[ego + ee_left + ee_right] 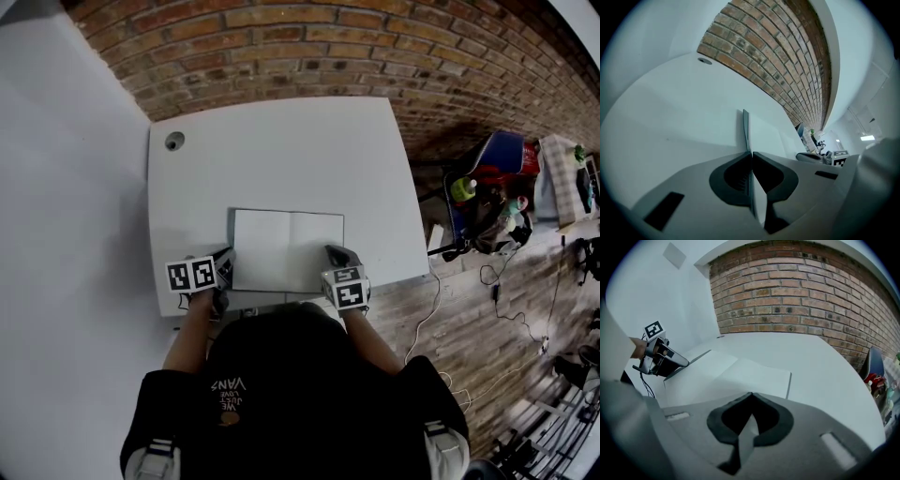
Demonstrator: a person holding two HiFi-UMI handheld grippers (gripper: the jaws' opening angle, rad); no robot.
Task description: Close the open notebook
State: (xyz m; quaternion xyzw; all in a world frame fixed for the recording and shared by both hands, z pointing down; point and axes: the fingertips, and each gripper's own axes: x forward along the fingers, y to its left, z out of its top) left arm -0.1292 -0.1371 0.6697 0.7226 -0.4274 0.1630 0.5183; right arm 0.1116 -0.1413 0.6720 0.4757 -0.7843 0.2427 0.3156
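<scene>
As the notebook [286,248] lay open, we gripped it.
Left gripper [751,153] clamped its left edge; right gripper [751,399] seemingly pinched its right corner.

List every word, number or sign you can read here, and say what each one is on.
"VANS": upside down on the person's black shirt.
Smaller print beside it: too small to read.
Square markers on the left hand-held gripper and right hand-held gripper: patterns only, no letters.
Notebook: pages blank, no text.

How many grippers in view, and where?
2. The left gripper clamps the left edge of the notebook; the right gripper sits at its near right corner. None looks hidden.
</scene>
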